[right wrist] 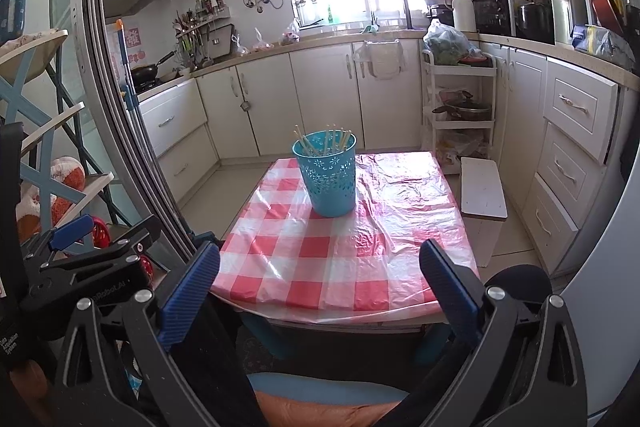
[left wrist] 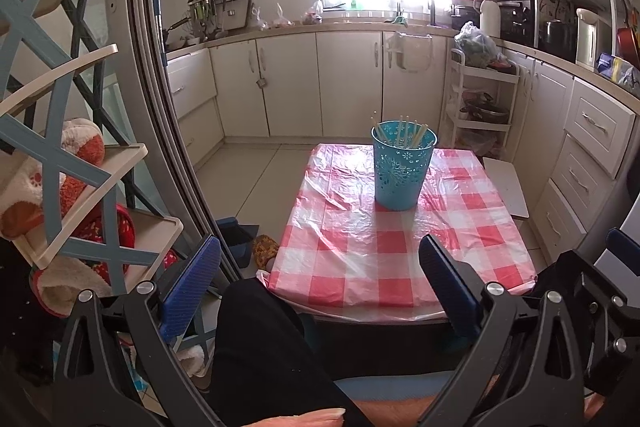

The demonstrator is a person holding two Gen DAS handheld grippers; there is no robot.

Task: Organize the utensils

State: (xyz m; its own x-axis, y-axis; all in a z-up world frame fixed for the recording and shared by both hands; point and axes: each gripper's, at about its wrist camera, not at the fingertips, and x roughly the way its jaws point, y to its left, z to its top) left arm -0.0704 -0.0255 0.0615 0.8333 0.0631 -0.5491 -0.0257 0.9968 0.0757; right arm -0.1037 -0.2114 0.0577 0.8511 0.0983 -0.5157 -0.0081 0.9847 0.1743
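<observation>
Small kitchen seen from two gripper cams, both held low at the near edge of a small table w/ a red-and-white check plastic cover.

Left: a shelf rack holding soft toys stands beside a sliding door frame, well apart from the table. The left gripper is released, blue fingers spread wide, nothing between them; a dark-clothed leg sits under it.

Centre: a turquoise perforated cup stands upright toward the far end of the table, w/ pale chopsticks inside, tips poking above the rim. No loose utensils show on the cover, so the sorting looks done or nearly so.

Right: the right gripper is also released and empty, near the table's near edge. A white stool sits just beside the table's right side.

Risks, as a guess: the cup looks light and tall, so a gripper bumping its rim or the sticks could tip it. The loose, wrinkled plastic cover could slide or snag on a finger and drag the cup along.
</observation>
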